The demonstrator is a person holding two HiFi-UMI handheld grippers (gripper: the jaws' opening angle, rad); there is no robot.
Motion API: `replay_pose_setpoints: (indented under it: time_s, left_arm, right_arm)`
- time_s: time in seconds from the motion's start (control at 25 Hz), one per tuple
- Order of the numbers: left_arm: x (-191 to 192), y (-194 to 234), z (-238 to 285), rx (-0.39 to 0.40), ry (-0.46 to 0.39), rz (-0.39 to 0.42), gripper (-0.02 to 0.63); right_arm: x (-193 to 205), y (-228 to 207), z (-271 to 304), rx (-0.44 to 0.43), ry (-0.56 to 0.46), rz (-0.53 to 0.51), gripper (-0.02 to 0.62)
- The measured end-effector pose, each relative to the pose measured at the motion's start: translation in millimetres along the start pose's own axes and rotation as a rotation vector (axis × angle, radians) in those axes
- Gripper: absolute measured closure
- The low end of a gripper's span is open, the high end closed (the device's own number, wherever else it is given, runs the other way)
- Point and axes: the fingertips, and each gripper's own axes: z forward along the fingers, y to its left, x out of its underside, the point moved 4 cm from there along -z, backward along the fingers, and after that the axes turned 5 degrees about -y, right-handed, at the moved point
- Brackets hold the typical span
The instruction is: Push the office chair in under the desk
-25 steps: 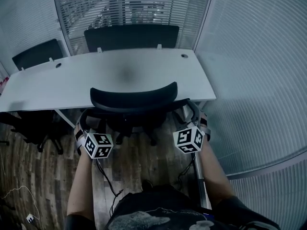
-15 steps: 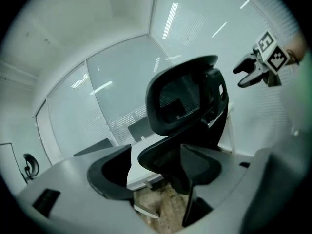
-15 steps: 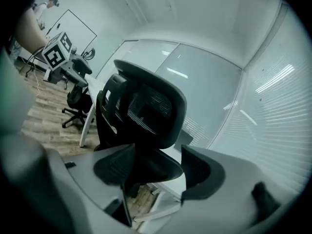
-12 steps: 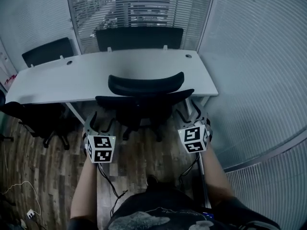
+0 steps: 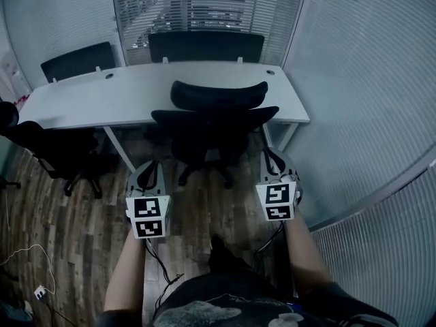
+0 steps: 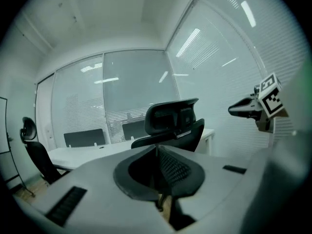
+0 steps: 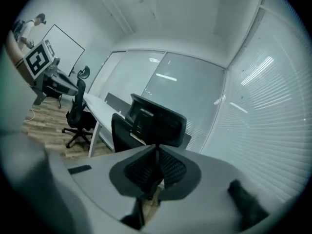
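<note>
The black office chair [image 5: 214, 125] stands at the white desk [image 5: 88, 101], its seat partly under the desk edge and its headrest above the top. Both grippers hang apart from the chair, over the wooden floor behind it. My left gripper [image 5: 148, 172] is shut with nothing between its pads; in the left gripper view its closed jaws [image 6: 158, 167] point at the chair [image 6: 173, 118]. My right gripper [image 5: 272, 159] is likewise shut and empty, and its jaws [image 7: 156, 172] face the chair back [image 7: 153, 121].
A second black chair [image 5: 54, 148] sits at the desk's left part. Two more chair backs [image 5: 204, 46] show behind the desk. A glass wall with blinds [image 5: 361, 80] runs close on the right. Cables [image 5: 27, 264] lie on the floor at the left.
Both grippers have drawn back from the chair's back toward me, and their jaws have gone from open to shut. The chair now stands farther from them, closer in at the desk.
</note>
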Motion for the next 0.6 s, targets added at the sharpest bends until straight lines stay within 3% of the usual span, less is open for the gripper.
replay_pose_setpoints:
  time_s: [0.24, 0.6]
  left_arm:
    - [14.3, -4.4, -74.5, 0.039, 0.029, -0.092, 0.589]
    - [39.7, -21.8, -161.5, 0.089, 0.037, -0.122, 0.591]
  right_arm:
    - [-3.2, 43.2, -57.8, -0.043, 0.025, 0.048, 0.569]
    - [-12.5, 94.4, -155.3, -0.036, 0.025, 0.049, 0.569]
